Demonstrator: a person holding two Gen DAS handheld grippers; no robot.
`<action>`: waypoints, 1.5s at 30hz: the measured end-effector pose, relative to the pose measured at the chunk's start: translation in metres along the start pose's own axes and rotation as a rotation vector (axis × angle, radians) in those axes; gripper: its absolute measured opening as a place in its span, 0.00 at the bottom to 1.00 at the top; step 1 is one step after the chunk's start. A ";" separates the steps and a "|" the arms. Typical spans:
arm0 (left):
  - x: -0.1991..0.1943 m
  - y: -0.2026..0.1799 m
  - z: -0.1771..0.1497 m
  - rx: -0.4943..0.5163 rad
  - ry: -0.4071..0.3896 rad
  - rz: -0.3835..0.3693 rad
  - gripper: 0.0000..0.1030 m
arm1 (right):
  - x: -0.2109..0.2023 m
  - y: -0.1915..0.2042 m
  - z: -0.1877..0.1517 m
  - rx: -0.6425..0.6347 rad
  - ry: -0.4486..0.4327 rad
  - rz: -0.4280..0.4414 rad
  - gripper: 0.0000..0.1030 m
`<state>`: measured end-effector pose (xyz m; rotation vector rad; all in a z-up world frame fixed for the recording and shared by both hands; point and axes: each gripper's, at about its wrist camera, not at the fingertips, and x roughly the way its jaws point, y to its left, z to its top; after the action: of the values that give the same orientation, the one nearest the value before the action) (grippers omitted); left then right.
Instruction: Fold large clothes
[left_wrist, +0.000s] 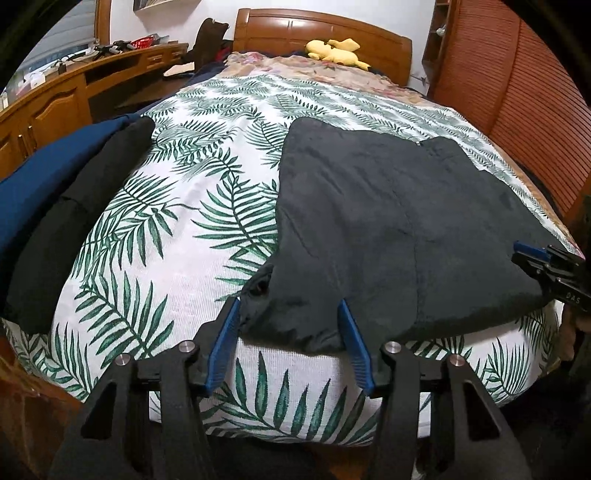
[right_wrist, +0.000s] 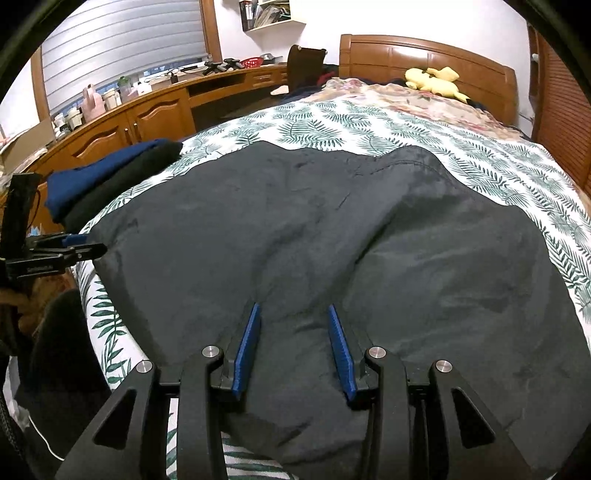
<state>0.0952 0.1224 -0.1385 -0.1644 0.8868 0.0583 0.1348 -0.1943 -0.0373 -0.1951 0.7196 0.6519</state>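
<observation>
Dark fleece garment (left_wrist: 388, 221) spread flat on leaf-print bed cover (left_wrist: 192, 206), near edge at six o'clock. Judged soft, limp, fairly heavy; best taken at near hem corners. Left gripper (left_wrist: 288, 314) spread, straddling hem corner, not pinching. Right gripper (right_wrist: 293, 314) spread over cloth, nothing pinched.

The left gripper (left_wrist: 288, 314) fills the lower middle of its own view, tilted downward, its blue pads (left_wrist: 225, 343) apart. The right gripper (right_wrist: 293, 317) sits low in its frame, likewise angled down, its pads (right_wrist: 341, 350) parted but narrower.
</observation>
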 end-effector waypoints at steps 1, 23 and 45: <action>0.000 -0.002 0.000 0.008 0.004 0.004 0.54 | -0.001 0.000 0.000 0.003 -0.001 0.000 0.38; -0.081 -0.111 0.070 0.249 -0.180 -0.054 0.11 | -0.027 -0.015 -0.003 0.016 -0.024 -0.055 0.39; -0.040 -0.344 0.092 0.526 -0.116 -0.336 0.11 | -0.139 -0.113 -0.063 0.274 -0.124 -0.203 0.39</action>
<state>0.1810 -0.2007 -0.0093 0.1821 0.7228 -0.4719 0.0911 -0.3752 0.0022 0.0248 0.6525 0.3633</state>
